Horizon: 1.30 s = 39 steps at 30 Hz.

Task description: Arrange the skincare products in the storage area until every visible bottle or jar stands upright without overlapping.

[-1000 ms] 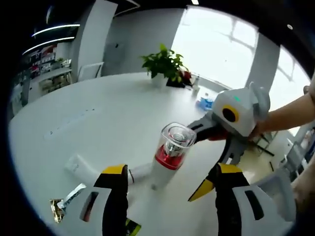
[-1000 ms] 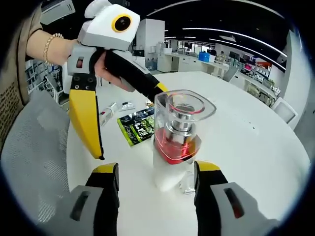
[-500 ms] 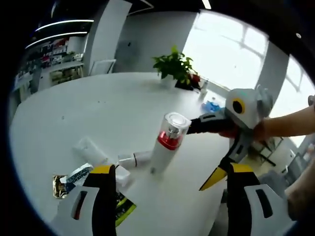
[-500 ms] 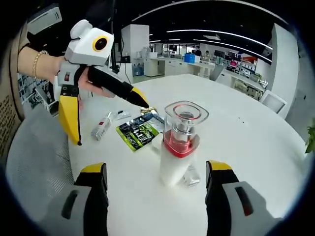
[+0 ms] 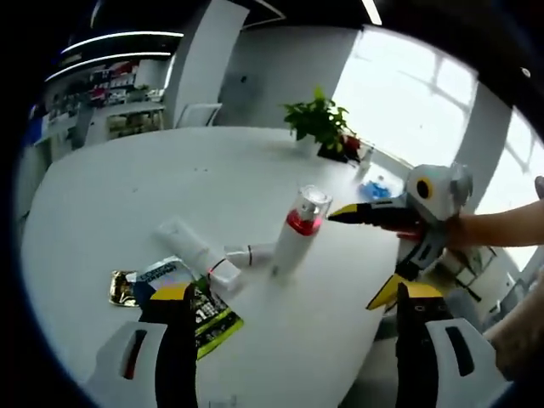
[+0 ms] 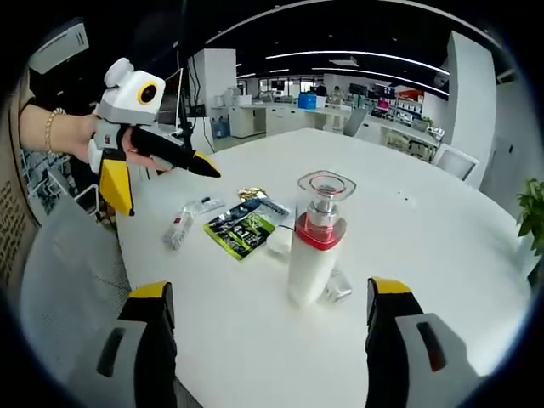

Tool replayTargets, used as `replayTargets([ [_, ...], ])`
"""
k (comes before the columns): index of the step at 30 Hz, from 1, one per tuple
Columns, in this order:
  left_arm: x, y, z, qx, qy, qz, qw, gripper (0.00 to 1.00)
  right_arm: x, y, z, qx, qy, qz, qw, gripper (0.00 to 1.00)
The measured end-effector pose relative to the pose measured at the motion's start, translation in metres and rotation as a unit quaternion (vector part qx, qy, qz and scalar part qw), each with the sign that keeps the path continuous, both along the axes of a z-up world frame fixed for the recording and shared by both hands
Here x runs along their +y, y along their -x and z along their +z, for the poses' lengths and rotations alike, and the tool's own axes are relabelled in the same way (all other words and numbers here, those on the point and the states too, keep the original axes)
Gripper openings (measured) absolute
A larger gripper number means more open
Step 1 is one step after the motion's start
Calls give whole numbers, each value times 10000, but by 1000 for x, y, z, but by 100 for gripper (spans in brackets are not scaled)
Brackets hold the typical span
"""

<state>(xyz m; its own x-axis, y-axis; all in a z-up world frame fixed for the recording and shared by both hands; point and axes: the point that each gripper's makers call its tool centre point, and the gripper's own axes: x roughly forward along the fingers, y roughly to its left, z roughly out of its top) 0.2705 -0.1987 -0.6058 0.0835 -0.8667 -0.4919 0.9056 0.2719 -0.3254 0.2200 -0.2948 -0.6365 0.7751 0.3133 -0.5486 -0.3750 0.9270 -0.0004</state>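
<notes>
Right gripper view: your right tool [image 6: 268, 306] gapes wide, empty, short of the upright pump bottle [image 6: 315, 238] on the table [image 6: 442, 246]. Your left tool [image 5: 289, 306] likewise wide, holding nothing.

Left gripper [image 6: 161, 174]: upper left of right gripper view, jaws spread, held by hand [image 6: 81, 136] | Right gripper [image 5: 361, 259]: right of left gripper view, jaws spread, forearm [image 5: 497, 228] behind
</notes>
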Motion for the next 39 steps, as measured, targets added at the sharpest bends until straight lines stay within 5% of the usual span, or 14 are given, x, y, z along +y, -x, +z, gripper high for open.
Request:
replayTargets([
  [21, 105, 16, -20, 258, -159, 986, 9947, 97, 47, 23, 5, 19, -781, -531, 9955, 96],
  [32, 160, 18, -25, 332, -177, 1682, 9850, 97, 58, 35, -2, 55, -702, -584, 9958, 97],
  [39, 173, 21, -29, 226, -235, 1791, 9833, 97, 58, 40, -9, 192, -732, -696, 9947, 96],
])
